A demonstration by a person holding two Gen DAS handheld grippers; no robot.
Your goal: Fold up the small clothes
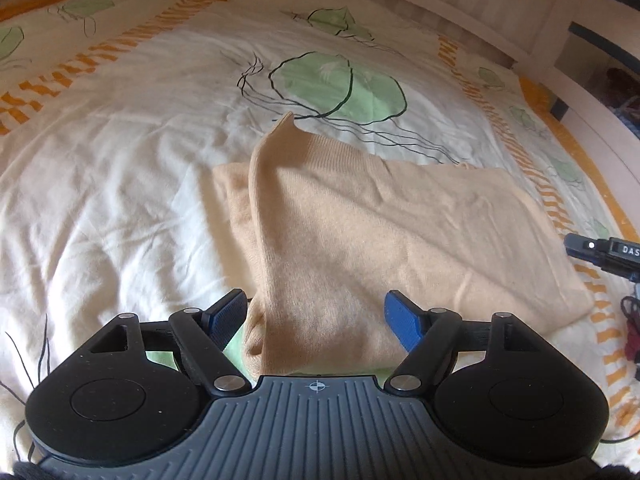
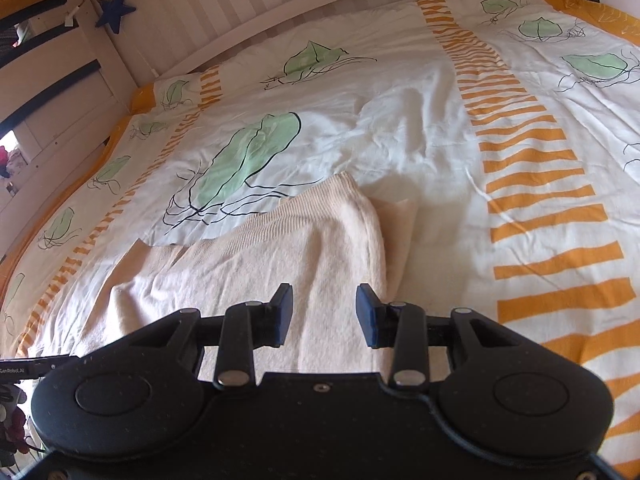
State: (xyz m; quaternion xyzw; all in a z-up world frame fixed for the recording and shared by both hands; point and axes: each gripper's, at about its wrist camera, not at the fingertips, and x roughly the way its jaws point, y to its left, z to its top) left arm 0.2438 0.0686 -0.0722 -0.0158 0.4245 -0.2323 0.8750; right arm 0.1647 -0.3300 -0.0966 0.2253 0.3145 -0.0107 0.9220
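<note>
Garment: beige knit sweater [image 1: 400, 232], partly folded, lying flat on the bedcover [image 1: 100, 184].
Long axis: in the left wrist view it runs left to right; ribbed edge on the far side.
Folded part: one flap laid over the body, its corner peaking away from the camera.
Left gripper [image 1: 316, 316]: jaws apart, nothing clamped; sweater lies under the gap.
Right gripper [image 2: 324, 312]: jaws apart, not gripping; sweater beneath.
Background: white slatted bed frame [image 2: 192, 12]; blue star [image 2: 114, 10] hanging on it.
</note>
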